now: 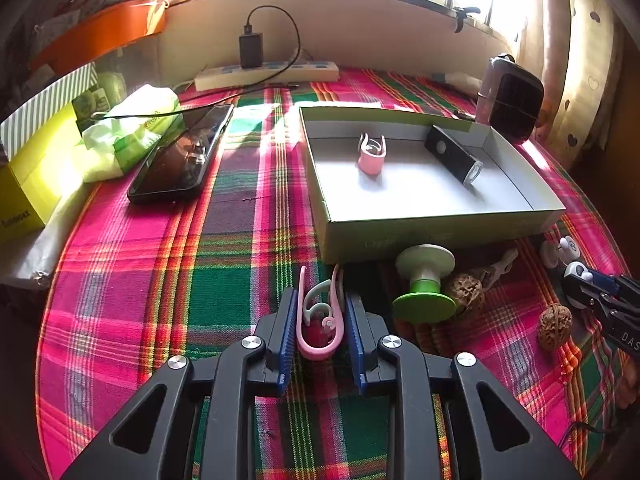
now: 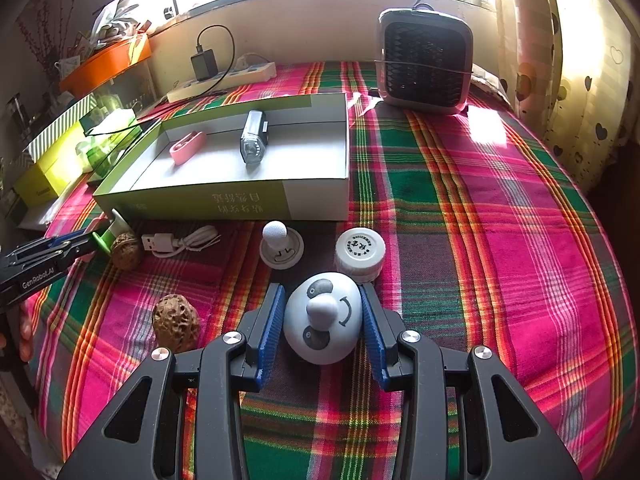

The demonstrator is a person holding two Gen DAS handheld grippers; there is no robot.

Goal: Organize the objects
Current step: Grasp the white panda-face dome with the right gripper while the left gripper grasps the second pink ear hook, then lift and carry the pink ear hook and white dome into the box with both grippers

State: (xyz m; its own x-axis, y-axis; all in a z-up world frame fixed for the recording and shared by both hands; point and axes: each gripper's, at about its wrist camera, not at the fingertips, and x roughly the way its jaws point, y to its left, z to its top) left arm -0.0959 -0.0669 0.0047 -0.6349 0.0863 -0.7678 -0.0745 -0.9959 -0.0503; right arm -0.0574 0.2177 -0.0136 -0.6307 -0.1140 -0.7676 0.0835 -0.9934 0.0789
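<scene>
**Both claws closed on small items in front of the box**

My left claw [image 1: 320, 322] has its blue pads pressed against a pink clip [image 1: 320, 320] that lies on the plaid cloth [image 1: 224, 264] of the worktop, just in front of the near wall of the open cardboard box [image 1: 440, 232]. The clip's open end points toward the box. My right claw [image 2: 322, 320] grips a white panda-faced egg-shaped toy [image 2: 324, 318], which sits on the cloth with its face turned up at the camera.

Inside the box I see a second pink clip [image 1: 372, 154] near the middle and a black flashlight [image 1: 454, 154] lying to its right, the two apart from each other.

Along the box's front, from the right wrist view: a green-and-white suction cup [image 1: 426, 284] tipped on its side, a walnut [image 2: 127, 255] touching it, a white USB cable [image 2: 180, 242], a small round white stand with a ball on top [image 2: 280, 246], and a white round lidded jar [image 2: 360, 254] just beyond the panda toy. Another walnut [image 2: 176, 322] rests left of my right claw.

Farther back, a phone [image 1: 184, 156] lies left of the box, a power strip [image 1: 268, 74] with a charger plugged in runs along the wall, and a small fan [image 2: 426, 60] stands at the far right.
</scene>
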